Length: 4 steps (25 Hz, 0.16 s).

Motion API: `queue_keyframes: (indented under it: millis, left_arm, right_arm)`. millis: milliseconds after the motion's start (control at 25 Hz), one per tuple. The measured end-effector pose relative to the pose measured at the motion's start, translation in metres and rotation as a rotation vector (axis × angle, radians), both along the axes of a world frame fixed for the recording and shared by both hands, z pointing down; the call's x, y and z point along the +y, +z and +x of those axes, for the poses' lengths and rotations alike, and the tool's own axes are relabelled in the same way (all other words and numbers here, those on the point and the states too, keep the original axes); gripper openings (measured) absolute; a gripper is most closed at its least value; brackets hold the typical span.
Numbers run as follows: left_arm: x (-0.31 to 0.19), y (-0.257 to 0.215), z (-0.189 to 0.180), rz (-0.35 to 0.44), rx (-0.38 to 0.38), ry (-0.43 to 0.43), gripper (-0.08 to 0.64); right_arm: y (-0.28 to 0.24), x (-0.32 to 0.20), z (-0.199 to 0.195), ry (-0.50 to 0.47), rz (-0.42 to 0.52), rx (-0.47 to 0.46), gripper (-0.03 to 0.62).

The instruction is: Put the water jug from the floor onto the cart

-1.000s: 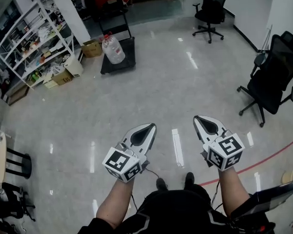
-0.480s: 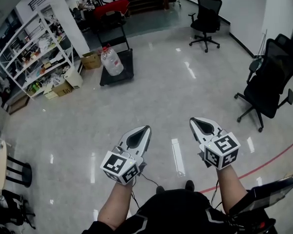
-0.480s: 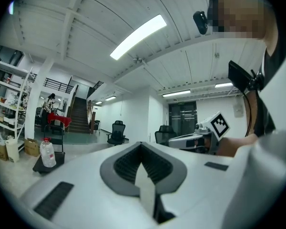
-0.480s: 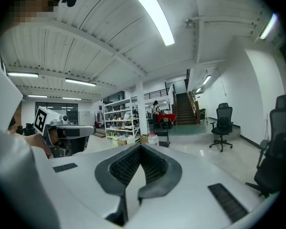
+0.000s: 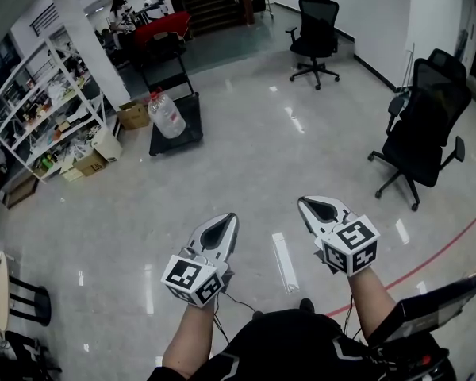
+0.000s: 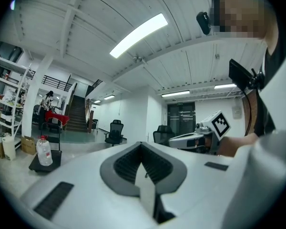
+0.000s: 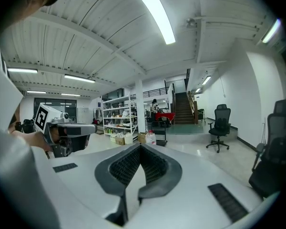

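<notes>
A clear water jug [image 5: 166, 116] with a red cap stands upright on a low black cart [image 5: 178, 136] far ahead to the left. It shows small in the left gripper view as the jug [image 6: 44, 151] on the cart [image 6: 55, 160], and in the right gripper view as the jug [image 7: 150, 138]. My left gripper [image 5: 228, 217] and right gripper [image 5: 304, 202] are held side by side close to my body, far from the jug. Both are shut with nothing between their jaws. Each gripper view shows the other gripper alongside.
White shelving [image 5: 36, 109] and cardboard boxes [image 5: 132, 116] line the left side. Two black office chairs [image 5: 421, 119] [image 5: 313, 34] stand at the right and back. A red line [image 5: 428, 262] crosses the glossy floor. A black stool [image 5: 20, 302] is at the lower left, and stairs rise behind.
The whole head view has shifted: the jug and cart now sit lower and further left, and the chairs have moved left. Both grippers stay shut and side by side.
</notes>
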<state>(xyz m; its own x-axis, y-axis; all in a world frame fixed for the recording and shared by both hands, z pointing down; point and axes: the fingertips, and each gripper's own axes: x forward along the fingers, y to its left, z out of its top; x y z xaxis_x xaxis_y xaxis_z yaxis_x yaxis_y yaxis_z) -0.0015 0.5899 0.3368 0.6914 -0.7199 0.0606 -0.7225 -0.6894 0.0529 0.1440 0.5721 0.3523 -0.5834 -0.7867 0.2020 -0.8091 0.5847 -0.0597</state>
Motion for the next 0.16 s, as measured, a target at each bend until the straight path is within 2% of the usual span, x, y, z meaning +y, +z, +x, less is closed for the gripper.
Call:
queue_keyframes:
  millis: [160]
  left_arm:
    - [-0.003,-0.0037,-0.0017,0.004,0.004,0.007,-0.009]
  right_arm:
    - [-0.0016,-0.0043,-0.0024,0.004,-0.001,0.004,0.002]
